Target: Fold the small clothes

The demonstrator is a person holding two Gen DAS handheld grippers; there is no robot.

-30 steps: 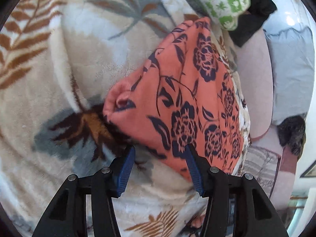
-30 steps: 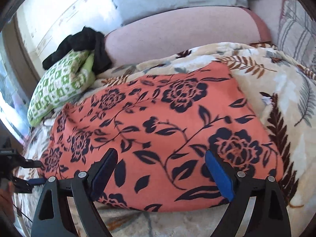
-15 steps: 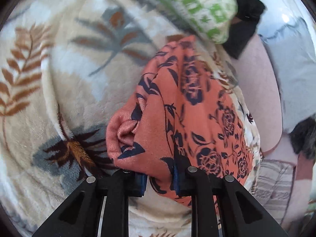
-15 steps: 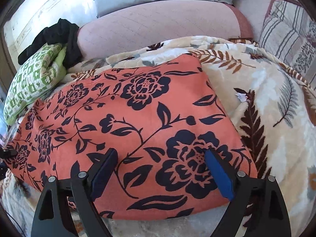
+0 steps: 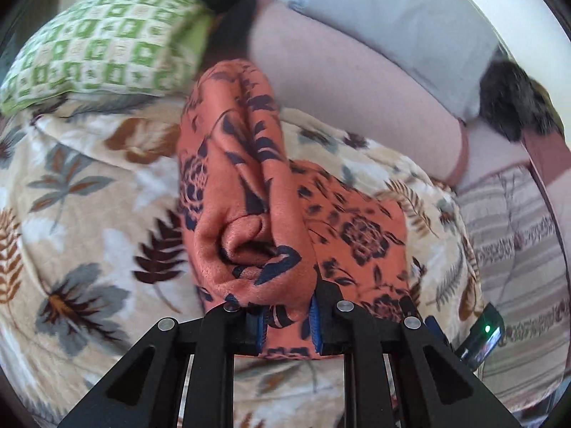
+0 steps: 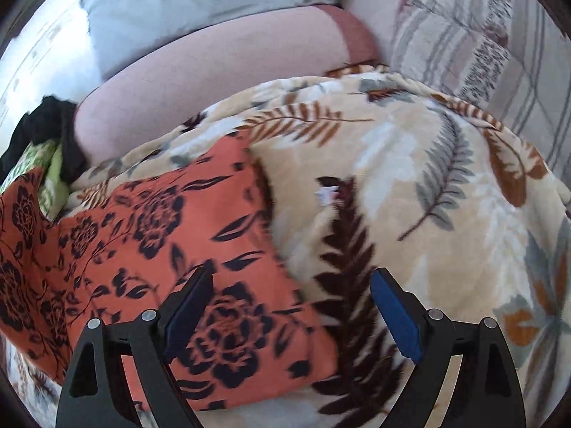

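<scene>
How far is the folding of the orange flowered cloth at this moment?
Done: the left gripper is shut on one end of the orange cloth, raised off the leaf-print blanket. In hand: carrying that end over. Left: the rest lies flat, the right gripper is open above it, and no fold is finished.

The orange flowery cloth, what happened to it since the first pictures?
The left gripper closed on the near corner of the orange flowery cloth and lifted it, bunching that end up off the leaf-print blanket. The right gripper stayed open, holding nothing, and drifted towards the cloth's right edge. The green patterned pillow did not move.
</scene>
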